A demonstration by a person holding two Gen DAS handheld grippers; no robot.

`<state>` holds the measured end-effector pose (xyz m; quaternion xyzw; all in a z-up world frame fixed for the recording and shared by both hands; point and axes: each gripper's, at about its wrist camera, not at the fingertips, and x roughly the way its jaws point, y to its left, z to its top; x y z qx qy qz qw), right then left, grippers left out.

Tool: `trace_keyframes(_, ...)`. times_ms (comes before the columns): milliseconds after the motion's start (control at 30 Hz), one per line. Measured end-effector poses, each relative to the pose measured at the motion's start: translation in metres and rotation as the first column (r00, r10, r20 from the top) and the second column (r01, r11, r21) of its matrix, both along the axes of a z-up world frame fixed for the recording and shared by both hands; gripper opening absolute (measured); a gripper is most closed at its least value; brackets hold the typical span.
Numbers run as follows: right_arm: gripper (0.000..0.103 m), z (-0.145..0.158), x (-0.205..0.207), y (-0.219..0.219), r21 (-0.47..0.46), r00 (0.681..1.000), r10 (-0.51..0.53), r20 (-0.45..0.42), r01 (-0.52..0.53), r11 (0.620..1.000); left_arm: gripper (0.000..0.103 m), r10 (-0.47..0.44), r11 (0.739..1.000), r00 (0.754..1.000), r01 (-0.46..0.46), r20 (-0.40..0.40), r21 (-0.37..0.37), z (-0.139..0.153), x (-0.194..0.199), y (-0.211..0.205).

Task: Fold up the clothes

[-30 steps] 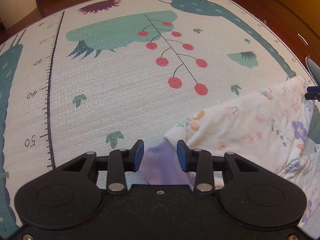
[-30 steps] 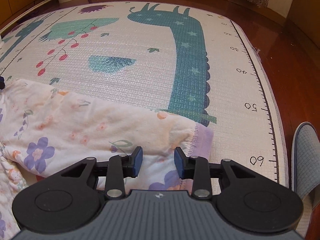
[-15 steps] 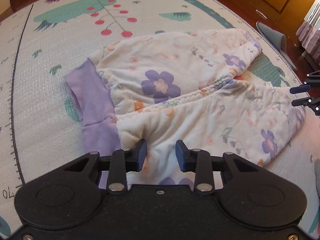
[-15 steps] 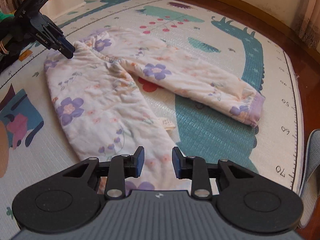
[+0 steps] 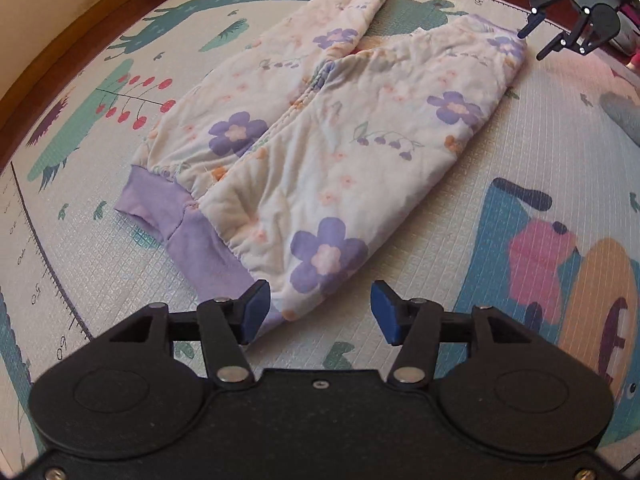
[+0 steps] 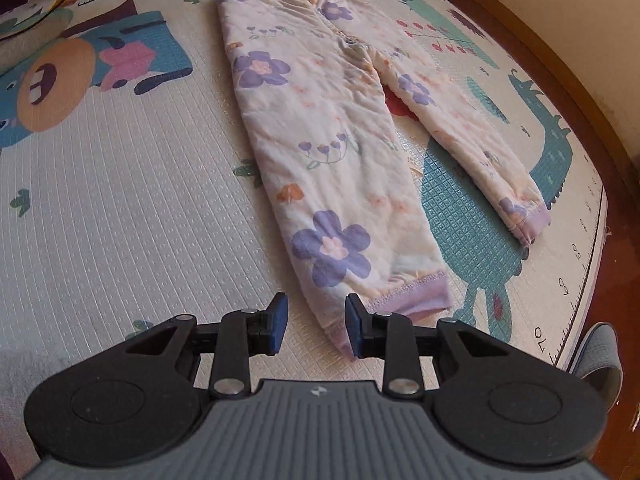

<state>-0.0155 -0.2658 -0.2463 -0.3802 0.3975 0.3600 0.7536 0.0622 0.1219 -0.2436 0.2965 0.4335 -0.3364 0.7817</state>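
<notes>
Two empty tools, left tool [image 5: 320, 312] wide apart, right tool [image 6: 312, 324] half-spread, over floral trousers [image 6: 320, 128] flat on play mat [image 6: 120, 200].

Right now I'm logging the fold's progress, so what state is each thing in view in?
Cream floral quilted trousers with purple cuffs: spread flat on the mat, legs apart, not folded yet.
Left tongs: open, at the purple waistband, gripping nothing.
Right tongs: open, by a leg cuff, gripping nothing.
Animal-print foam play mat: lying flat.
Grey slipper: on the wooden floor, beside the mat.
</notes>
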Motion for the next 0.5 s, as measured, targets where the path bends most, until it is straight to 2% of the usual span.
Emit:
trace_keyframes(100,0.032,-0.007,-0.010,0.002,-0.070,0.997,0.072,0.036,-0.070,0.995,0.054,-0.098,0.991,0.989,0.086,0.112,0.107,-0.008,-0.017,0.001)
trace_keyframes(200,0.032,-0.011,-0.010,0.004,-0.095,0.993,0.107,0.054,-0.101,0.990,0.054,-0.224,0.961,0.953,0.181,0.202,0.212,-0.016,-0.027,-0.002)
trace_keyframes(367,0.033,-0.011,-0.006,0.004,-0.101,0.992,0.118,0.040,-0.113,0.988,0.053,-0.395,0.886,0.880,0.289,0.264,0.362,-0.034,-0.030,-0.004)
trace_keyframes(433,0.033,-0.011,-0.004,0.005,-0.103,0.992,0.122,0.035,-0.118,0.988,0.046,-0.480,0.841,0.834,0.351,0.270,0.412,-0.039,-0.034,-0.003)
trace_keyframes(500,0.033,-0.012,-0.002,0.005,-0.105,0.992,0.127,0.029,-0.123,0.987,0.041,-0.527,0.809,0.801,0.372,0.284,0.455,-0.044,-0.036,-0.003)
